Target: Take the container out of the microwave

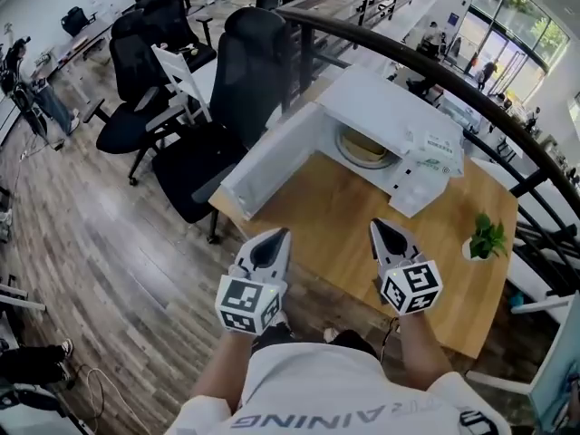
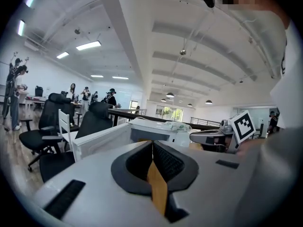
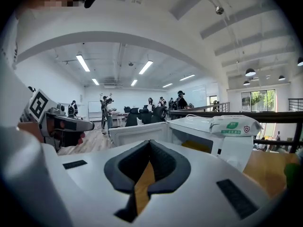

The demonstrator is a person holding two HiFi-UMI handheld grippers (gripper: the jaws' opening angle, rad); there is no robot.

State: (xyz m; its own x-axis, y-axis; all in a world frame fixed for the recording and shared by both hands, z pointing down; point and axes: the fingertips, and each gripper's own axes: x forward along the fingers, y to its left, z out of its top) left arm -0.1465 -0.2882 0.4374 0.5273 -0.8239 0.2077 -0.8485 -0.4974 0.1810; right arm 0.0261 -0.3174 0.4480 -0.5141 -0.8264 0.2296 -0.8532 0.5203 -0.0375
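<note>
A white microwave (image 1: 385,107) stands on the wooden table (image 1: 335,225) with its door (image 1: 272,159) swung open to the left. Inside it, on the turntable, sits a round tan container (image 1: 364,146); the right gripper view shows it as a yellowish shape (image 3: 196,146) in the cavity. My left gripper (image 1: 279,235) and right gripper (image 1: 379,227) hover side by side over the table's near part, both pointing at the microwave and short of it. Both are shut and hold nothing: the pads meet at the tips in the left gripper view (image 2: 152,144) and the right gripper view (image 3: 150,144).
A white packet with green print (image 1: 437,147) lies on the microwave's top. A small potted plant (image 1: 487,239) stands at the table's right. Black office chairs (image 1: 227,98) and a white chair (image 1: 181,78) crowd the left side. A dark railing (image 1: 435,69) runs behind the microwave.
</note>
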